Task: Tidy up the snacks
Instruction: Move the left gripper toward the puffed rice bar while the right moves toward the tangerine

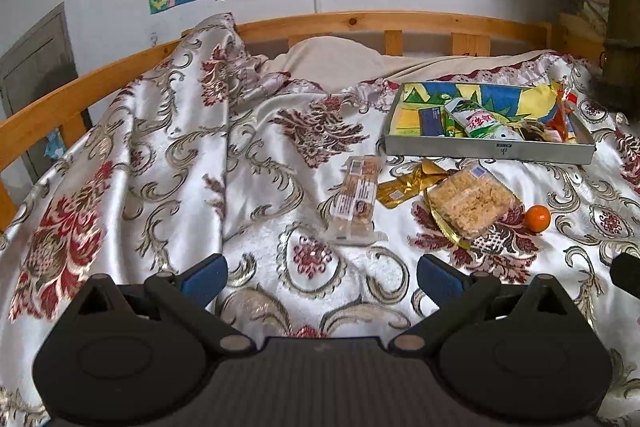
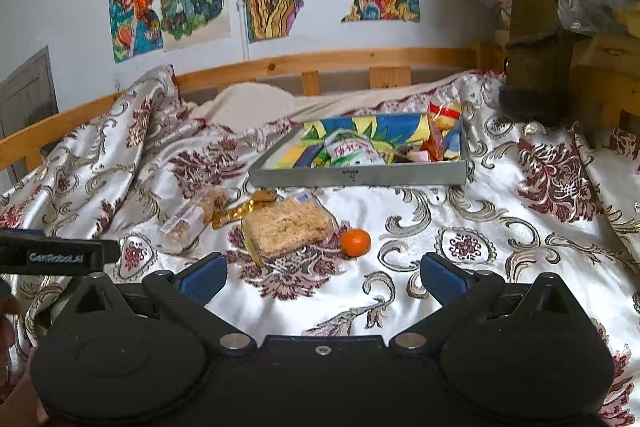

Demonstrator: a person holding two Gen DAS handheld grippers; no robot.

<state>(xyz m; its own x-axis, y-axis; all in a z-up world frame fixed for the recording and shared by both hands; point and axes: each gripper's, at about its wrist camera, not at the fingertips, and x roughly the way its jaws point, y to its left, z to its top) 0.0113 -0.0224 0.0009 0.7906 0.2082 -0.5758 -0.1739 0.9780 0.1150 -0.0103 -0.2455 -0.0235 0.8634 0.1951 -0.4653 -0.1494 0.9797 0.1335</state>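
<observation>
A grey tray (image 1: 488,150) (image 2: 360,177) sits on the bed and holds several snack packets, among them a green-and-white packet (image 1: 482,123) (image 2: 352,151). In front of it lie a long clear biscuit pack (image 1: 357,201) (image 2: 188,219), a gold wrapper (image 1: 408,183) (image 2: 240,211), a clear pack of rice crisp cake (image 1: 470,205) (image 2: 288,227) and a small orange (image 1: 537,217) (image 2: 355,242). My left gripper (image 1: 322,277) is open and empty, a little short of the biscuit pack. My right gripper (image 2: 324,279) is open and empty, just short of the orange.
A patterned satin bedspread (image 1: 160,167) (image 2: 500,227) covers the bed, bunched into folds at the left. A wooden bed rail (image 1: 360,23) (image 2: 320,61) runs along the back under wall drawings. Hanging clothes (image 2: 536,27) crowd the right. The left gripper's body (image 2: 52,255) shows at the left edge.
</observation>
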